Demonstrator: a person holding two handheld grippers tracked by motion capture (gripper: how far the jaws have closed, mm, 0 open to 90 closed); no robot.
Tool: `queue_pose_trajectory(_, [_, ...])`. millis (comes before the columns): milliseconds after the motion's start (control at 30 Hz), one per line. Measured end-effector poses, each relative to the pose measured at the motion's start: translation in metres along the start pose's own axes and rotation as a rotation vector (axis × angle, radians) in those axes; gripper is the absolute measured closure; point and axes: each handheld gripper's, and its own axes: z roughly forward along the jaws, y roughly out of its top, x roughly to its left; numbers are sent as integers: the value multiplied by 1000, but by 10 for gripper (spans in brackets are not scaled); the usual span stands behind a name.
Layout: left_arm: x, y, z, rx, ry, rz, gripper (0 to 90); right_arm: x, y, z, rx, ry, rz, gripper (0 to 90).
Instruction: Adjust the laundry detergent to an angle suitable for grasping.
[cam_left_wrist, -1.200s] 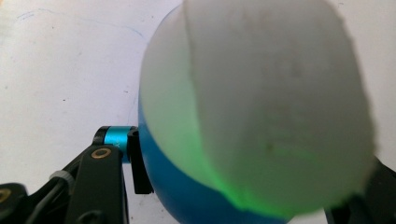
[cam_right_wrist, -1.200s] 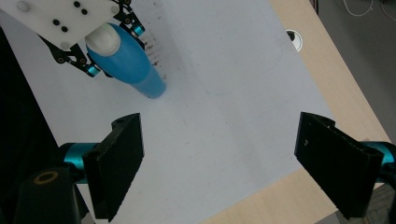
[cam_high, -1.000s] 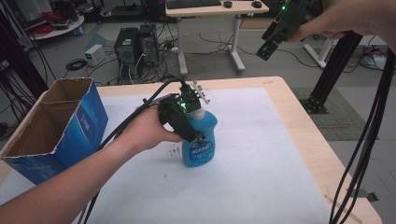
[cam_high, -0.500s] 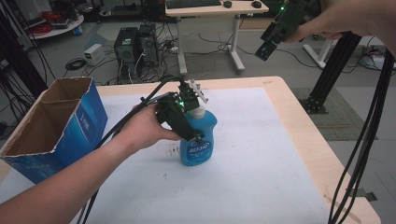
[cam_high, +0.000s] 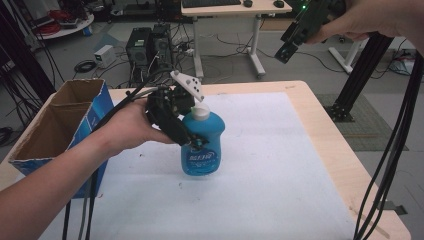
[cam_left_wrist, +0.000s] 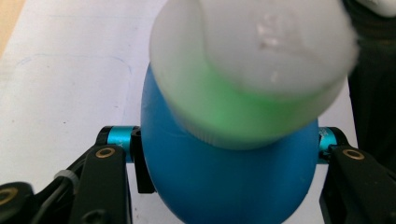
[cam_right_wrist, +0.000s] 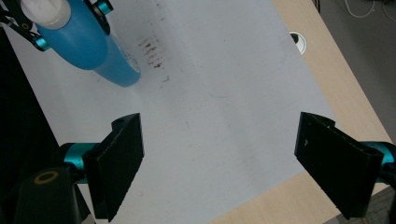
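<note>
A blue dish-soap bottle (cam_high: 202, 152) with a white cap (cam_high: 201, 111) stands on the white mat (cam_high: 280, 165) near the table's middle. My left gripper (cam_high: 196, 139) comes in from the left and is shut on the bottle's upper body. In the left gripper view the bottle (cam_left_wrist: 224, 182) is wedged between both jaws, just under the blurred cap (cam_left_wrist: 252, 51). My right gripper (cam_high: 291, 44) hangs high over the far right corner, open and holding nothing. The right gripper view looks down past its spread jaws (cam_right_wrist: 219, 158) at the bottle (cam_right_wrist: 91, 46) far below.
An open cardboard box (cam_high: 60, 125) with blue sides stands at the table's left edge. The bare wooden table rim (cam_high: 340, 150) runs along the right. A small round hole (cam_right_wrist: 299, 41) sits in the wood. Black cables (cam_high: 395, 150) hang at the right.
The left gripper and the bottle have shifted a little to the left. The right gripper has stayed almost still up high.
</note>
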Motion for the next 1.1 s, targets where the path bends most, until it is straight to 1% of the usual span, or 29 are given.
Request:
queue_pose_trajectory(33, [-2, -4, 2, 2, -2, 9, 427, 1, 1, 0, -1, 1, -3, 152])
queue_pose_trajectory(67, [-2, -4, 2, 2, -2, 9, 427, 1, 1, 0, -1, 1, -3, 152])
queue_pose_trajectory(100, [-4, -8, 5, 5, -7, 11, 427, 2, 2, 2, -1, 3, -6, 152])
queue_pose_trajectory(133, [-7, -14, 12, 2, -18, 5, 427, 3, 2, 2, 0, 4, -6, 152])
queue_pose_trajectory(167, [-7, -14, 12, 2, -18, 5, 427, 3, 2, 2, 0, 4, -6, 152])
queue_pose_trajectory(200, [-9, -20, 17, -6, -22, -6, 427, 4, 2, 3, 3, 5, -6, 152])
queue_pose_trajectory(233, [-10, -22, 20, -8, -25, -3, 427, 5, 3, 5, 9, 7, -9, 152])
queue_pose_trajectory(267, [-12, -25, 22, -23, -25, 5, 427, 5, 3, 6, 11, 8, -11, 152])
queue_pose_trajectory(300, [-13, -27, 22, -55, -19, 3, 428, 6, 4, 7, 15, 10, -15, 152])
queue_pose_trajectory(333, [-13, -27, 22, -55, -19, 3, 428, 6, 4, 7, 15, 10, -15, 152])
queue_pose_trajectory(367, [-13, -29, 22, -62, -25, -9, 428, 7, 5, 8, 17, 12, -17, 152])
queue_pose_trajectory(433, [-13, -30, 21, -52, -30, -1, 426, 7, 7, 8, 16, 11, -18, 152])
queue_pose_trajectory(467, [-12, -31, 21, -48, -28, -9, 424, 7, 7, 8, 12, 13, -21, 152])
queue_pose_trajectory(500, [-12, -31, 21, -48, -28, -9, 423, 7, 7, 8, 12, 13, -21, 152])
queue_pose_trajectory(533, [-12, -33, 19, -32, -29, -9, 422, 8, 8, 9, 12, 14, -24, 152])
queue_pose_trajectory(567, [-12, -33, 19, -32, -29, -9, 420, 8, 8, 9, 12, 14, -24, 152])
queue_pose_trajectory(633, [-13, -34, 17, -3, -15, -15, 413, 7, 8, 10, 13, 13, -23, 152])
queue_pose_trajectory(667, [-13, -35, 16, 1, 0, -20, 393, 7, 9, 10, 12, 13, -23, 152])
queue_pose_trajectory(733, [-14, -35, 14, 7, 7, -32, 371, 7, 10, 10, 12, 15, -25, 152])
queue_pose_trajectory(800, [-15, -33, 12, 43, 27, -54, 278, 8, 11, 11, 10, 17, -27, 152])
queue_pose_trajectory(833, [-16, -33, 9, 56, 32, -62, 266, 8, 12, 11, 11, 19, -29, 152])
queue_pose_trajectory(867, [-16, -33, 9, 56, 32, -62, 262, 8, 12, 11, 11, 19, -29, 152])
queue_pose_trajectory(900, [-17, -32, 3, 64, 37, -60, 262, 9, 12, 12, 10, 21, -33, 152])
queue_pose_trajectory(933, [-18, -33, 0, 65, 40, -65, 238, 9, 13, 12, 11, 24, -37, 152])
queue_pose_trajectory(967, [-18, -33, -7, 76, 44, -82, 238, 9, 13, 12, 11, 24, -37, 152])
queue_pose_trajectory(1000, [-18, -34, -13, 90, 56, -85, 215, 10, 13, 12, 14, 23, -37, 152])
queue_pose_trajectory(1033, [-20, -35, -19, 83, 73, -102, 214, 10, 14, 13, 14, 25, -39, 152])
queue_pose_trajectory(1067, [-18, -36, -27, 106, 80, -89, 214, 10, 14, 13, 15, 25, -39, 152])
queue_pose_trajectory(1100, [-17, -38, -34, 112, 89, -101, 213, 11, 14, 13, 14, 26, -40, 152])
